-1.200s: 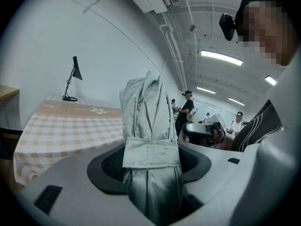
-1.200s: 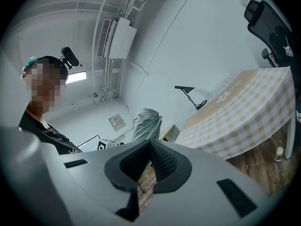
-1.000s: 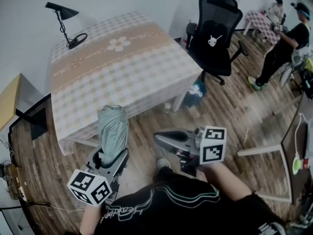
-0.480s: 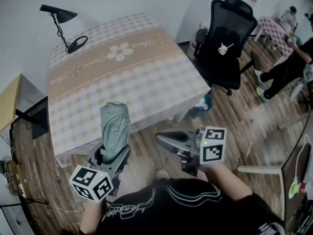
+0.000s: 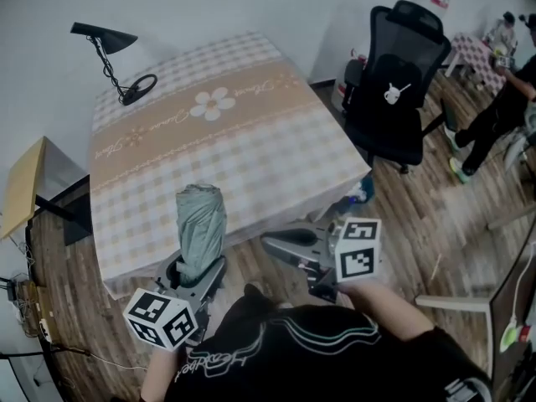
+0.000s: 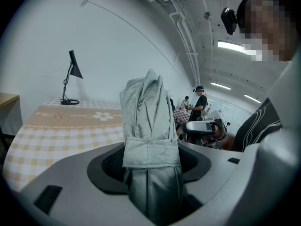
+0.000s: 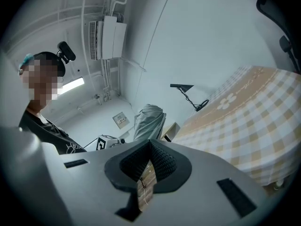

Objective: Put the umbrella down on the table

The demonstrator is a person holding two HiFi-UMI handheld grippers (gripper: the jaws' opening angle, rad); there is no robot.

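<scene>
Only the left gripper view shows the strap (image 6: 151, 154) around the folded umbrella (image 6: 146, 107). The umbrella stands roughly upright, clamped in the left gripper (image 5: 198, 268). The right gripper (image 5: 280, 243) is closed and empty.

The umbrella (image 5: 201, 229) is pale grey-green. At twelve o'clock from it, the table (image 5: 276, 153) wears beige-and-white checks, a tan band and a white flower (image 5: 211, 103). Black lamp (image 5: 105, 34) at eleven o'clock, black chair (image 5: 402, 90) at two

Head view: high, steeply down. Left gripper view: low, near table (image 6: 56, 126) edge, faces far. Right gripper view: low, faces far-left. All share table, lamp (image 6: 75, 67).
</scene>
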